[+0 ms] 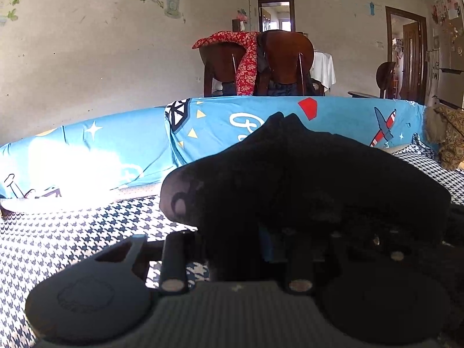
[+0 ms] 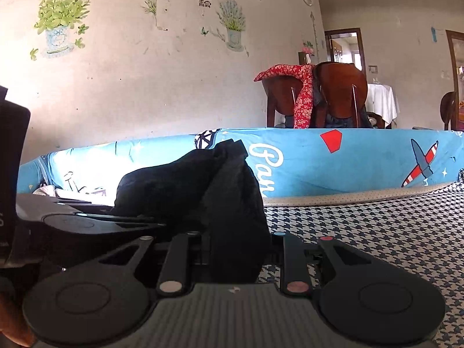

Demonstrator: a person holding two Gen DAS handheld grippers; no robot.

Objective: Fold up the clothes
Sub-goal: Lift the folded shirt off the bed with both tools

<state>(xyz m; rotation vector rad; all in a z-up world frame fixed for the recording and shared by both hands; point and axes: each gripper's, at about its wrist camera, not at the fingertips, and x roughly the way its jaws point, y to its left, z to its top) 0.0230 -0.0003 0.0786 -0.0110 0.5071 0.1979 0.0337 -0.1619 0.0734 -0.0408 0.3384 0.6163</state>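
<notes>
Nearest, left gripper [image 1: 240, 249]: dark grey two-finger tool with round side discs, low over the houndstooth cover; its fingers are buried in the bunched black fabric garment [image 1: 290, 179] — clenched on the cloth, which spills over the front of the tool.
Nearest, right gripper [image 2: 240, 249]: same dark grey build, fingers drawn in on a fold of the black garment [image 2: 203, 185] that stands up between them; the cloth hides the fingertips.
Garment position: gathered in a raised heap above the black-and-white houndstooth bed cover [image 1: 58, 232], pinched by both tools, with the heap's bulk to the left in the right wrist view.
Far left, right wrist view: part of the left tool's dark body [image 2: 72, 223] lies just beside the right gripper, touching the same cloth.
Behind the garment: bright blue printed sheet with aeroplane and red shapes [image 2: 362, 159], draped along a raised edge across the whole width.
Beyond the sheet: two dark brown wooden chairs [image 1: 284, 58] — a red floral cloth [image 1: 246, 61] hangs over their backs.
Back wall: pale plaster with potted-plant stickers [image 2: 61, 20].
Far right: wooden-framed doorway [image 1: 406, 52] and a white-draped table [image 2: 380, 101].
</notes>
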